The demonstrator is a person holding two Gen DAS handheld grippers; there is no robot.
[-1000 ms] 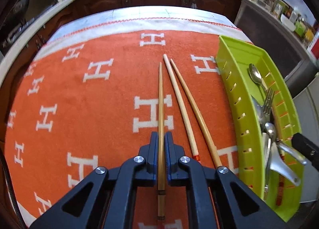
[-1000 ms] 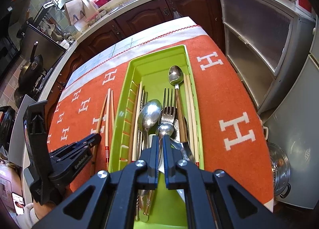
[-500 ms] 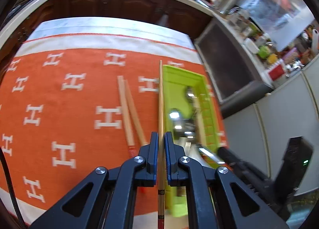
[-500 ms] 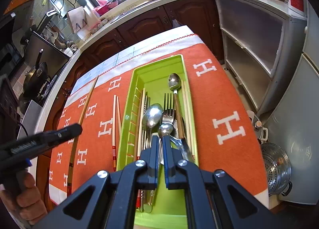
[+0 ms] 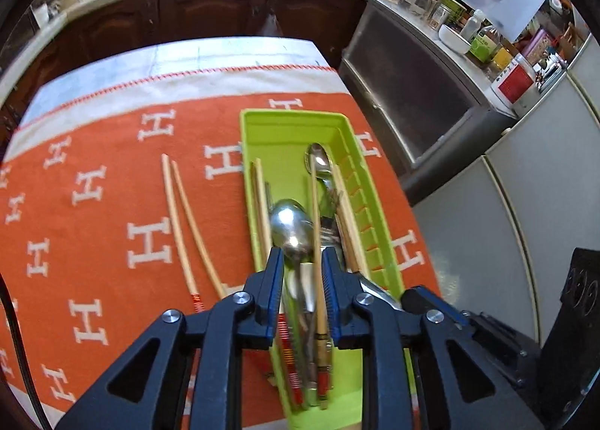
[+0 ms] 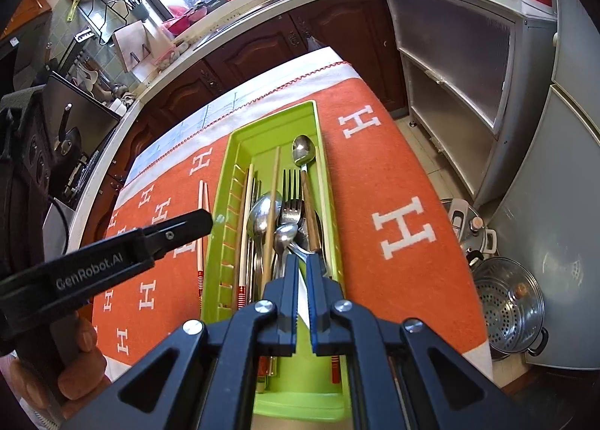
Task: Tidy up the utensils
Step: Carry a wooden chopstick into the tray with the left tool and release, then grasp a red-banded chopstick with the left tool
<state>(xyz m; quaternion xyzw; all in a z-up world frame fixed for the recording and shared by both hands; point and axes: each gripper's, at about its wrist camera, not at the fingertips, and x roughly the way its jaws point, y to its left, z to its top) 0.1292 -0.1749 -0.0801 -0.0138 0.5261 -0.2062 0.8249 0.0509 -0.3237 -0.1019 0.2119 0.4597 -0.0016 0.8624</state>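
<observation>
Tray (image 5: 378, 242): near end cut off behind both grippers.
Chopstick (image 5: 316, 242): lying lengthwise in tray over spoons, tip pointing away.
Left gripper (image 5: 302, 272): jaws have just been opening, pads clear of chopstick.
Right gripper (image 6: 302, 276): clenched, grasping nothing.

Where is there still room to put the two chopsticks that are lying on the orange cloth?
The far end of the green tray, beyond the long spoon, is bare. The tray's middle and near end are crowded with cutlery. The orange cloth left of the two chopsticks is open too.
</observation>
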